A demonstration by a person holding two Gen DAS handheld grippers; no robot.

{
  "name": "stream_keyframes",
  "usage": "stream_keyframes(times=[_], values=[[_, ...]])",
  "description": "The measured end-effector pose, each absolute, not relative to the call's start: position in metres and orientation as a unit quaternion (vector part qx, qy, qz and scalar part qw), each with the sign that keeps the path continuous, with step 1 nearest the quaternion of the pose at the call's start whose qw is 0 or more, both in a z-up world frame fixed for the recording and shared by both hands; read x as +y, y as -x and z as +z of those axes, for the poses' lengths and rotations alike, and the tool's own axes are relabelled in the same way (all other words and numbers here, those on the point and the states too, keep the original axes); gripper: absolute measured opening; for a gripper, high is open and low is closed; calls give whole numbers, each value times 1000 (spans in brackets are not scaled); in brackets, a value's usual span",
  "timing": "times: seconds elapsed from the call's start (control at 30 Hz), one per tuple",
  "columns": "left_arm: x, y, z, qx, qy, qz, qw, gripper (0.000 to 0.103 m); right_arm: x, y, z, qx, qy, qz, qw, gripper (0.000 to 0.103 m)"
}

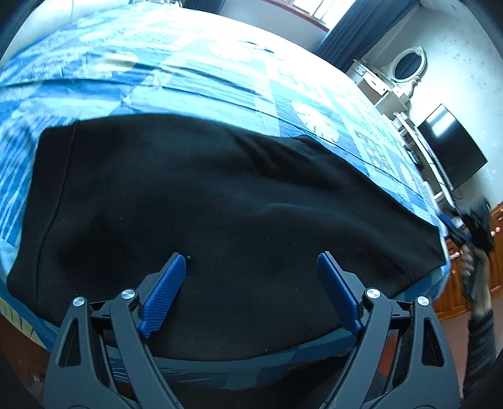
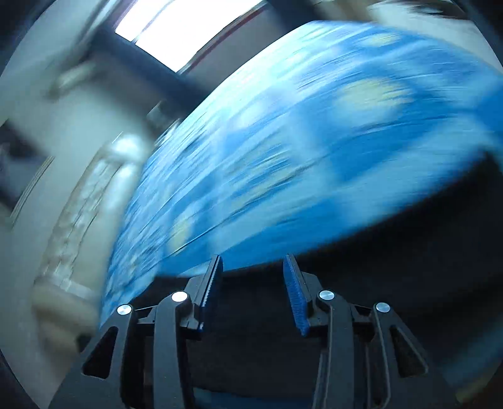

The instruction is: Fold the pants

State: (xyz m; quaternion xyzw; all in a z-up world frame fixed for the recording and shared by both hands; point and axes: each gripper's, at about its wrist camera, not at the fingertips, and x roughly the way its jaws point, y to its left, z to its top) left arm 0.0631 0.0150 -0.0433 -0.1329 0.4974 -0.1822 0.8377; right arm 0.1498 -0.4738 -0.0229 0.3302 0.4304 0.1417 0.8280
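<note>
The black pants [image 1: 204, 204] lie folded flat on the blue patterned bedspread [image 1: 188, 72], near the bed's front edge. My left gripper [image 1: 251, 261] hovers just above the pants' near edge, open and empty, its blue pads wide apart. In the left wrist view the right gripper [image 1: 471, 229] shows blurred at the far right, beyond the pants' right end, held by a hand. In the right wrist view, which is motion-blurred, my right gripper [image 2: 253, 262] is open with nothing between the pads, over the dark pants [image 2: 408, 251] at the bedspread's [image 2: 283, 141] edge.
A white dresser with an oval mirror [image 1: 405, 69] and a dark TV screen [image 1: 449, 148] stand beyond the bed's right side. Wooden cabinets [image 1: 490, 251] are at the far right. A window [image 2: 179, 28] and a carved white bed frame [image 2: 78, 220] show in the right wrist view.
</note>
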Motion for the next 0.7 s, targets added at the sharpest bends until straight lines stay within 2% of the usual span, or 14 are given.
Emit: stream_keyframes(times=[0.1, 0.2, 0.33, 0.47, 0.57, 0.67, 0.7], values=[[17, -65, -46, 505, 137, -190, 831, 86, -392, -212, -30, 462, -276, 224, 813, 45], [15, -65, -48, 508, 134, -192, 829, 86, -329, -260, -48, 483, -270, 283, 783, 45], [11, -64, -49, 509, 124, -198, 828, 90, -266, -288, -68, 523, -230, 302, 763, 45], [3, -65, -49, 511, 100, -194, 832, 92, -240, -313, -89, 563, -191, 295, 748, 46], [-2, -64, -50, 510, 81, -191, 835, 93, -232, -317, -94, 565, -193, 305, 742, 54], [-5, -63, -50, 510, 69, -189, 836, 93, -226, -316, -94, 572, -181, 316, 735, 53], [-5, -63, -50, 510, 70, -188, 836, 93, -222, -317, -93, 574, -168, 314, 737, 50]])
